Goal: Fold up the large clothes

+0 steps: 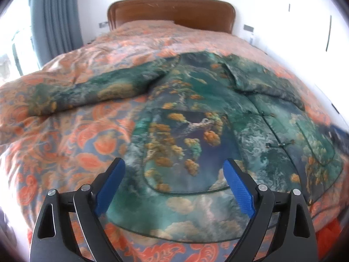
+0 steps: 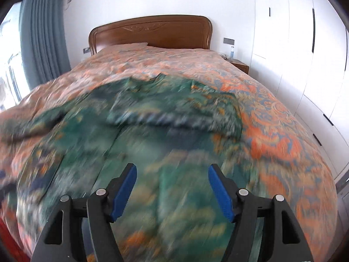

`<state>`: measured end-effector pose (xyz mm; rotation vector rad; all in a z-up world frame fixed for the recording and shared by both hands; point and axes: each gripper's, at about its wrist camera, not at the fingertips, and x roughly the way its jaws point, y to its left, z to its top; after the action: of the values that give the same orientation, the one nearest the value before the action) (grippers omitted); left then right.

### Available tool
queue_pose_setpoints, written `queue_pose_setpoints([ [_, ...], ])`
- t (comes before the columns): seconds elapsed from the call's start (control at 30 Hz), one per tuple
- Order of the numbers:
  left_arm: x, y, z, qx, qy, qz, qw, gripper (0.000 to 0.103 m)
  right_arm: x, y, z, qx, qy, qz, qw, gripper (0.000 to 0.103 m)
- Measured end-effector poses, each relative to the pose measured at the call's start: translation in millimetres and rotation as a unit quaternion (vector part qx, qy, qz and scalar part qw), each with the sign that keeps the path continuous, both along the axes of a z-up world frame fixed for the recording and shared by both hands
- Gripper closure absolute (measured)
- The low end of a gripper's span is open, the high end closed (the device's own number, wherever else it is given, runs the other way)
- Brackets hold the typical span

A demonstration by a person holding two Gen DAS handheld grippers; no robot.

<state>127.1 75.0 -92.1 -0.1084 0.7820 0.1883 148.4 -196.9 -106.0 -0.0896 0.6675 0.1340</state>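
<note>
A bed with an orange-patterned quilt (image 1: pixel 72 139) fills the room, its wooden headboard (image 1: pixel 172 11) at twelve o'clock. A green printed jacket (image 1: pixel 196 113) lies spread on it. The left gripper (image 1: pixel 173 170) and right gripper (image 2: pixel 172 174) tilt downward above the jacket, jaws wide apart, gripping nothing.

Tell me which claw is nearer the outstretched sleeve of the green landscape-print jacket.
Left. The left claw hovers over the hem of the jacket, with the outstretched sleeve ahead to its left. The right claw hovers over the jacket's other half, beside the orange patterned bedspread.
</note>
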Motion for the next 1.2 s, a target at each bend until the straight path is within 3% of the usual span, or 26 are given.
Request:
queue_pose_setpoints([
  [0.2, -3, 17, -4, 0.001, 0.017, 0.035, 0.9992, 0.007, -63, 23, -9, 0.043, 0.001, -0.034, 0.999, 0.033],
  [0.27, -3, 22, -7, -0.004, 0.023, 0.043, 0.9988, 0.007, -74, 36, -12, 0.039, -0.002, -0.021, 0.999, 0.033],
  [0.4, -8, 29, -12, -0.008, 0.03, 0.058, 0.9979, 0.007, -88, 66, -14, -0.012, -0.022, 0.017, 1.0, 0.033],
  [0.67, -7, 61, -25, -0.022, 0.04, 0.101, 0.9938, 0.007, -102, 83, -21, -0.014, -0.015, 0.047, 0.999, 0.033],
  [0.87, 2, 95, -37, -0.072, 0.043, 0.109, 0.9905, 0.007, -107, 81, -25, -0.013, -0.011, 0.054, 0.998, 0.033],
  [0.97, 18, 124, -28, -0.086, 0.031, 0.116, 0.9891, 0.007, -107, 78, -24, -0.01, -0.013, 0.052, 0.999, 0.033],
  [1.1, 38, 180, -14, -0.123, -0.004, 0.156, 0.9801, 0.007, -108, 78, -23, -0.009, -0.013, 0.055, 0.998, 0.033],
  [1.2, 57, 237, -15, -0.177, -0.027, 0.202, 0.9629, 0.007, -111, 80, -23, -0.013, -0.013, 0.059, 0.998, 0.033],
])
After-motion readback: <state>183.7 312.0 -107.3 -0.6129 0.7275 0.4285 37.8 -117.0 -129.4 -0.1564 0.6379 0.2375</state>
